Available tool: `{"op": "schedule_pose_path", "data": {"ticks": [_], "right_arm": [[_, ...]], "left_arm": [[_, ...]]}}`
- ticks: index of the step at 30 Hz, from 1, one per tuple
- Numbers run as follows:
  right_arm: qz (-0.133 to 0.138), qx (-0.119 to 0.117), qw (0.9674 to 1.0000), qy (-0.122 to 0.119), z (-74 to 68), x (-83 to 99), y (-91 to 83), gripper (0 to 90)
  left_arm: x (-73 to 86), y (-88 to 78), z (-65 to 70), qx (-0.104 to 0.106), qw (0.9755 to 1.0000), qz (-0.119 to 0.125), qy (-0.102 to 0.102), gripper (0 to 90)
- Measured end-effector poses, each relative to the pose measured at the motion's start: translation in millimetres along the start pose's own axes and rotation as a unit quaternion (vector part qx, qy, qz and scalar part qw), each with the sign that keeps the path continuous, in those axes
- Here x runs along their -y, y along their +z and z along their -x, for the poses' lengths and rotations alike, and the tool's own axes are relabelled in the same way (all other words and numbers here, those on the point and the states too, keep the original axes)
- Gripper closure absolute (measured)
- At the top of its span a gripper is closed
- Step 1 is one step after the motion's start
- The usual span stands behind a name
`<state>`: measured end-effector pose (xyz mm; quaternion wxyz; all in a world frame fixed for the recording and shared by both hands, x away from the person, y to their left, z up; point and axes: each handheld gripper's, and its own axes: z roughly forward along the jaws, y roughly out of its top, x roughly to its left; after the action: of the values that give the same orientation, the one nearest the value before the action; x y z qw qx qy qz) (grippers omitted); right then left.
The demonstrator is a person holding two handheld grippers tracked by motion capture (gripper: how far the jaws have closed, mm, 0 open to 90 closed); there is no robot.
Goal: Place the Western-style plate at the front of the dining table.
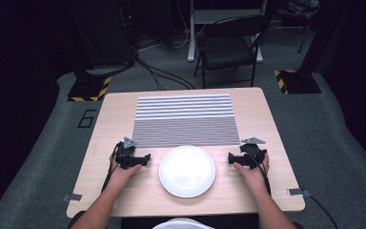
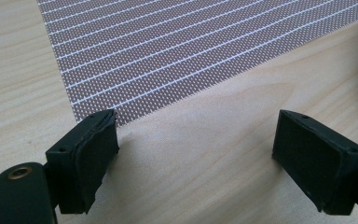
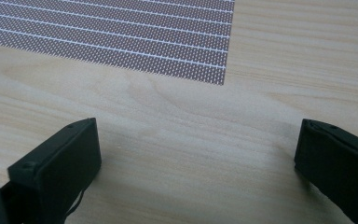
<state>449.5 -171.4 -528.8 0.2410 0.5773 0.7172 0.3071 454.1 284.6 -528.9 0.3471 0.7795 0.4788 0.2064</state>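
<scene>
A person seated at a pale wooden bench (image 1: 124, 191) holds two grippers, one in each hand, on either side of a single white plate (image 1: 187, 171) that lies empty near the bench's front edge. The left gripper (image 1: 145, 159) rests on the wood just beside the plate's left rim, its jaws spread wide with nothing between them; in the left gripper view (image 2: 196, 144) the two black jaws stand well apart over bare wood, the near corner of the mat just beyond the left-hand jaw. The right gripper (image 1: 231, 158) sits just beside the plate's right rim, likewise spread and empty; in the right gripper view (image 3: 198, 154) its two jaws frame bare wood, the mat's corner farther off. Neither gripper touches the plate. One striped placemat (image 1: 186, 119) lies flat behind the plate, its near half darker and its far half lighter, its near edge close to the plate's far rim. Each gripper carries one grey three-cornered plate on top and trails one cable toward the person. Beyond the bench, one dark chair (image 1: 228, 47) stands on the grey floor, and two yellow-and-black striped bases (image 1: 89, 89) sit at the left and right
</scene>
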Motion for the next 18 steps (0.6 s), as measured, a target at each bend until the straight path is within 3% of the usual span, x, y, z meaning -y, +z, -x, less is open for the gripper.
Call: {"op": "schedule_pose_path", "data": {"ticks": [18], "right_arm": [[0.005, 0.0, 1.0, 0.0, 0.2, 0.3, -0.5, 2.4]], "left_arm": [[-0.2, -0.2, -0.4, 0.0, 1.0, -0.002, 0.001, 14.0]]}}
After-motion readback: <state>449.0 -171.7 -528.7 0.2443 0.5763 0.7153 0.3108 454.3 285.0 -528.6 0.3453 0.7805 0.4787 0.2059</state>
